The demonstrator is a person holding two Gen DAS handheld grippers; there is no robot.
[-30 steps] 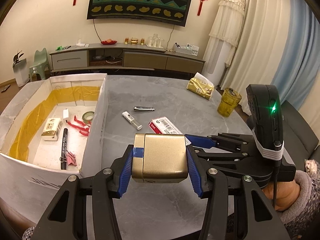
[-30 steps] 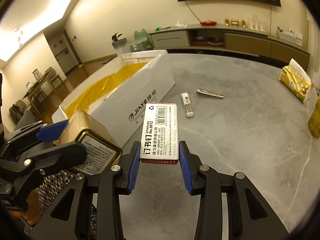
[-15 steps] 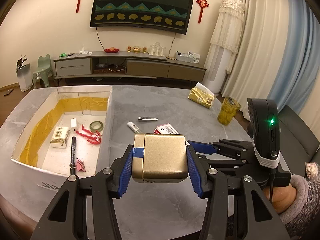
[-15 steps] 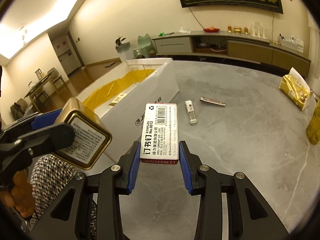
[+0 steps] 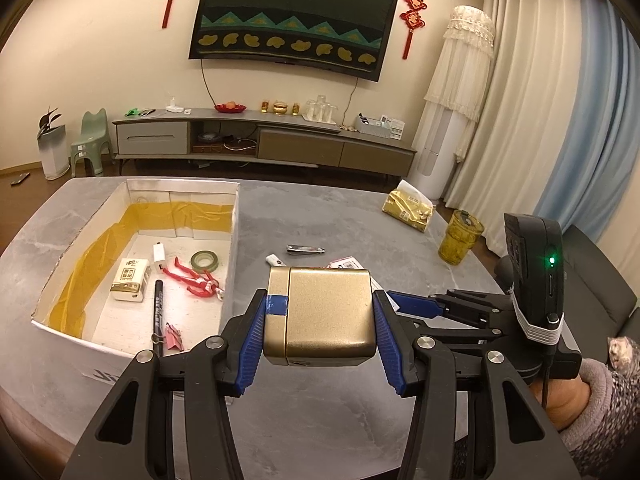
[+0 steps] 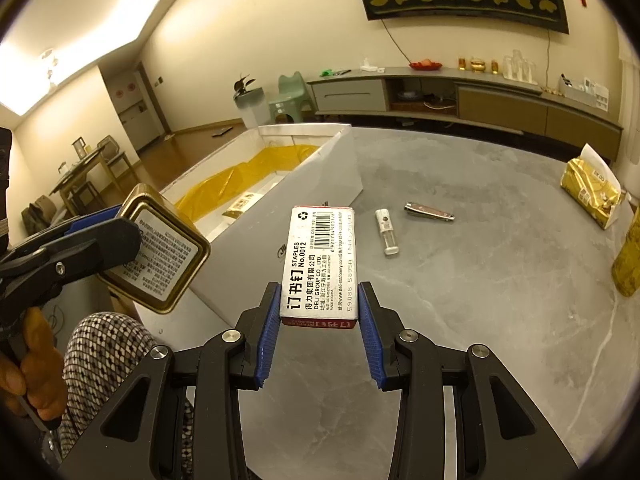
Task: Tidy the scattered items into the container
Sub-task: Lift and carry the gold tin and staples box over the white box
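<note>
My left gripper is shut on a gold tin, held in the air to the right of the white cardboard box. The tin's labelled bottom shows at the left of the right wrist view. My right gripper is shut on a staples box, raised above the grey table. A nail clipper and a small white tube lie on the table past both grippers. Inside the box lie a tissue pack, a tape roll, red clips and a black pen.
A gold tissue packet and a yellow glass stand at the table's far right. The right gripper's body and a hand sit close beside my left gripper. A TV console stands beyond the table.
Both grippers have risen with their loads, so the table and the box look lower and farther away. The jaws stay shut on the tin and the staples box.
</note>
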